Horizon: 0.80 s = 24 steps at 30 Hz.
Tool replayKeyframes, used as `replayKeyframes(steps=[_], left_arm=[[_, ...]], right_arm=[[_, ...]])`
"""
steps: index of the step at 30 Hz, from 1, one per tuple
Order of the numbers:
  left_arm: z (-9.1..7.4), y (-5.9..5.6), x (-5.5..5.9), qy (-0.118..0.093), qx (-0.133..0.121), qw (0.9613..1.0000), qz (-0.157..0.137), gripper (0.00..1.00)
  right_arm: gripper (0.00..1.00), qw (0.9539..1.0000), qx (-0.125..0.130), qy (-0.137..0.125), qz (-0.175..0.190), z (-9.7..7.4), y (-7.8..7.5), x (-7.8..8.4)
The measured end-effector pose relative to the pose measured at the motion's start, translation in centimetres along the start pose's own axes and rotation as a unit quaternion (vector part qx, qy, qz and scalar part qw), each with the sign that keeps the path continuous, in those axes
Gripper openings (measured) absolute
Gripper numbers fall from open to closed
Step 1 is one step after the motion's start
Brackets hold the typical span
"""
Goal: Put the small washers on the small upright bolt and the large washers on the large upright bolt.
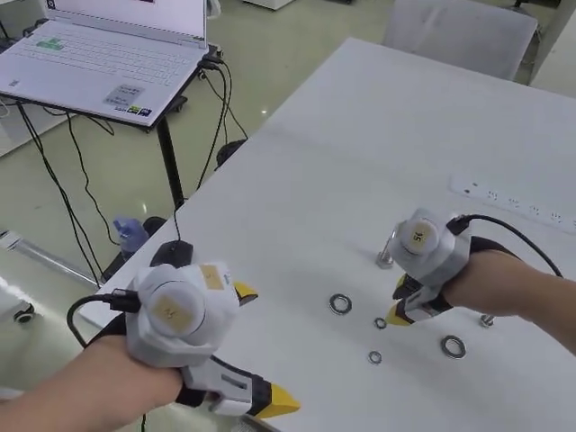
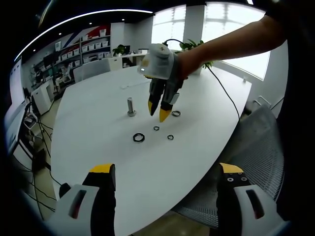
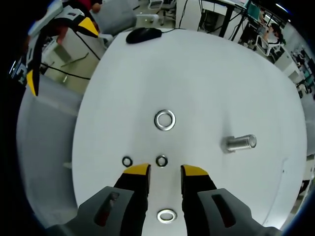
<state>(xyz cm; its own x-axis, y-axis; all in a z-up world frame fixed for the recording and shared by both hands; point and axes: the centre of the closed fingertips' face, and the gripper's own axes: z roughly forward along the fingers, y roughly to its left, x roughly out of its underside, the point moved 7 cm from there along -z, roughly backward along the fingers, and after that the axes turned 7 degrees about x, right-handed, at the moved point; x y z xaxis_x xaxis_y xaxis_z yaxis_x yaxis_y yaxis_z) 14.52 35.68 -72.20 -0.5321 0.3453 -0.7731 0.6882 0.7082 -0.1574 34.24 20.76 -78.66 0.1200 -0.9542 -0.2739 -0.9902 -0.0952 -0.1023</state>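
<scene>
here right claw, part spread, hovers by a small washer; left claw spread wide.

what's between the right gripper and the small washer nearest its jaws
Nothing visible. The right gripper has its jaws open just short of the small washer, with bare table between them. The other small washer lies off to the side.

Laptop beside table; power strip on table.
</scene>
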Motion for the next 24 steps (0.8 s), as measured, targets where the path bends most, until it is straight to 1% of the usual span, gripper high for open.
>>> replayKeyframes(steps=[6,11,15,20,22,24], left_arm=[[0.1,-0.1,-0.2,-0.005,-0.001,1.0,0.001,0.84],[0.1,-0.2,-0.1,-0.003,0.0,1.0,0.0,0.84],[0.0,-0.4,0.1,-0.001,-0.001,1.0,-0.003,0.84],[-0.2,-0.5,0.4,0.0,-0.002,1.0,-0.006,0.83],[-0.2,-0.5,0.5,0.0,-0.002,1.0,-0.007,0.83],[-0.3,-0.4,0.5,0.0,-0.003,1.0,-0.007,0.83]], right_arm=[[0.26,1.0,-0.001,0.003,-0.006,1.0,0.3,0.2],[0.26,1.0,-0.001,0.003,-0.006,1.9,0.3,0.7],[0.26,1.0,-0.002,-0.001,0.003,2.3,0.4,0.8],[0.25,1.0,-0.001,0.002,-0.001,2.7,0.7,0.9],[0.24,1.0,0.005,0.001,-0.003,2.7,0.6,0.9],[0.24,1.0,0.005,-0.001,-0.003,2.7,0.5,0.8]])
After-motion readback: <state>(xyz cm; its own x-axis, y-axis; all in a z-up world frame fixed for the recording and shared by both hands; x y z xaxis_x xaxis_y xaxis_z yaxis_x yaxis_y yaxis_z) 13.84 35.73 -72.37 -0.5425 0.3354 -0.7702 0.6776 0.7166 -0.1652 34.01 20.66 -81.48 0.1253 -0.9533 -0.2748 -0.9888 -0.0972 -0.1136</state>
